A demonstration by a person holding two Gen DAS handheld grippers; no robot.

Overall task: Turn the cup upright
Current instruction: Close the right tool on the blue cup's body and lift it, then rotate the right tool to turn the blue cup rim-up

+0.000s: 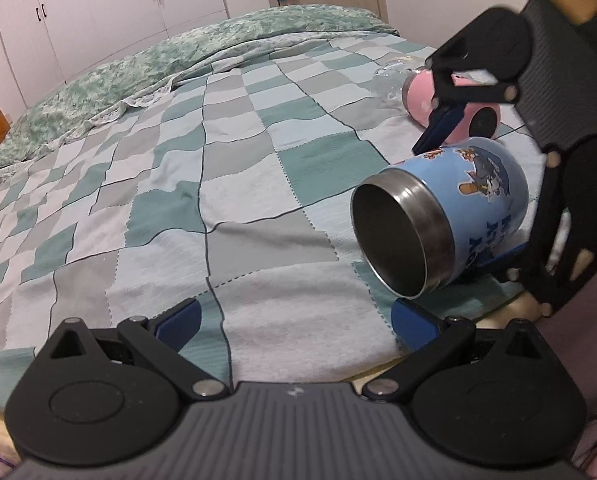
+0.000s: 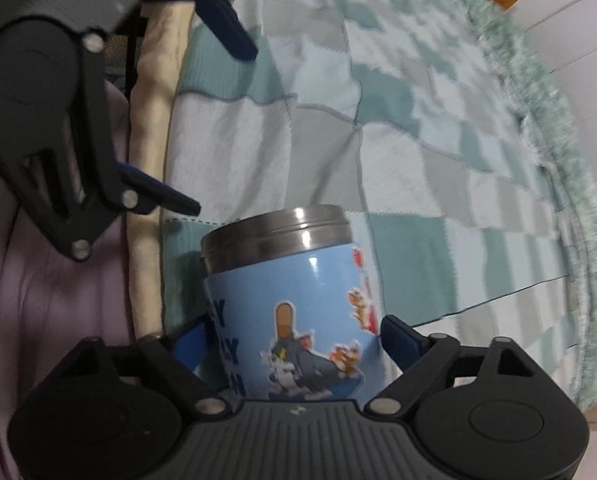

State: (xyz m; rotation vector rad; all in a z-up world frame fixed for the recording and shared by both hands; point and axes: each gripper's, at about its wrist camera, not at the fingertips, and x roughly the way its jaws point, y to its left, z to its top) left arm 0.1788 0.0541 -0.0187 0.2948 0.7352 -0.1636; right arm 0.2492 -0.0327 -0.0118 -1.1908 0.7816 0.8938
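- Blue cartoon-print cup with a steel rim lies tilted on its side at the near right edge of the bed; its open mouth faces left and toward the left wrist camera; the dark steel interior is visible
- In the right wrist view the same cup fills the near centre, steel rim pointing away from the camera, printed side up
- Right gripper has its blue fingers on either side of the cup's body, closed against the blue wall; it grips the cup near its base end; whether the cup rests on the bedding or is lifted slightly, cannot tell
- From the left wrist view the right gripper reaches in from the far right, one blue finger above the cup and one beneath it
- Left gripper sits at the near edge of the bed, fingers spread wide and holding nothing; well apart from the cup, to its left
- Pink cup lies on its side just beyond the blue cup, partly hidden by the right gripper; a clear glass item lies beside it, to the left
- Checked quilt in teal, grey and white covers the bed; a green mottled blanket is bunched along the far edge
- White wardrobe doors stand behind the bed
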